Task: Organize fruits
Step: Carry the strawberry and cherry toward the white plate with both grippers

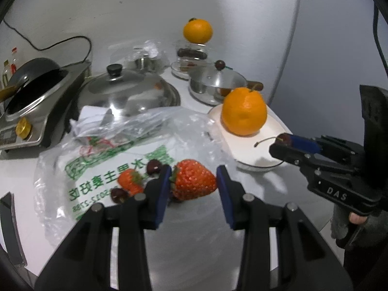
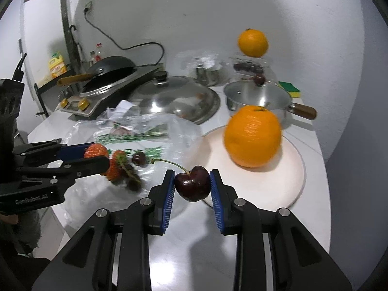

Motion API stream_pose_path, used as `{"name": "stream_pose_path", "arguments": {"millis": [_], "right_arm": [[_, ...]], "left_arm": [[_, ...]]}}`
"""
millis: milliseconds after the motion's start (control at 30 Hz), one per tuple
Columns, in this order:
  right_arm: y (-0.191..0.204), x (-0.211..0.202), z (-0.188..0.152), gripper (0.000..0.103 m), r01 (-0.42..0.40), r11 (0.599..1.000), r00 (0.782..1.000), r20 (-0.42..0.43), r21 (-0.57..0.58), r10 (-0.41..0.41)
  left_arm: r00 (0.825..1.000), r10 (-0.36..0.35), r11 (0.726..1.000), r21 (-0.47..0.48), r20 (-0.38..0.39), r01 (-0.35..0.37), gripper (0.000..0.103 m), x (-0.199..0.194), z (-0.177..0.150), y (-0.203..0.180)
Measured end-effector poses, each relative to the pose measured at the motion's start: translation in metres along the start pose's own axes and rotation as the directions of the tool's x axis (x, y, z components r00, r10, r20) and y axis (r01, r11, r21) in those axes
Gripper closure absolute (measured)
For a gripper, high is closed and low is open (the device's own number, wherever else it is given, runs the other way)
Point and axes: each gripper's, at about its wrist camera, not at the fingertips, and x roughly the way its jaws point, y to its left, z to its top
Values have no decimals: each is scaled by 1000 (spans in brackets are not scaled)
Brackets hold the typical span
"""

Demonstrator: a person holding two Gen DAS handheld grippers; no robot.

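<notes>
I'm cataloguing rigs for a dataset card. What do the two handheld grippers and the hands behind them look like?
Both are matte black plastic linkages with silver pivot pins and ribbed blue finger pads. The right gripper bears white "DAS" lettering; the left gripper reads roughly "CanRobot.AI". Grey fingerless gloves cover the hands; no cables are visible on either.
</notes>
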Motion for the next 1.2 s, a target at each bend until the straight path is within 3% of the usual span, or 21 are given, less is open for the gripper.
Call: {"name": "stream_pose_path", "arguments": {"millis": [600,1200], "right_arm": [[-79,9,-10,72,37,997,999,-21,68,-36],[-106,40,-7,72,23,996,998,-61,81,-18]], "left_arm": [[998,-49,997,54,-46,51,64,58,27,-60],[987,-86,994,59,-133,95,64,120,35,-83]]}}
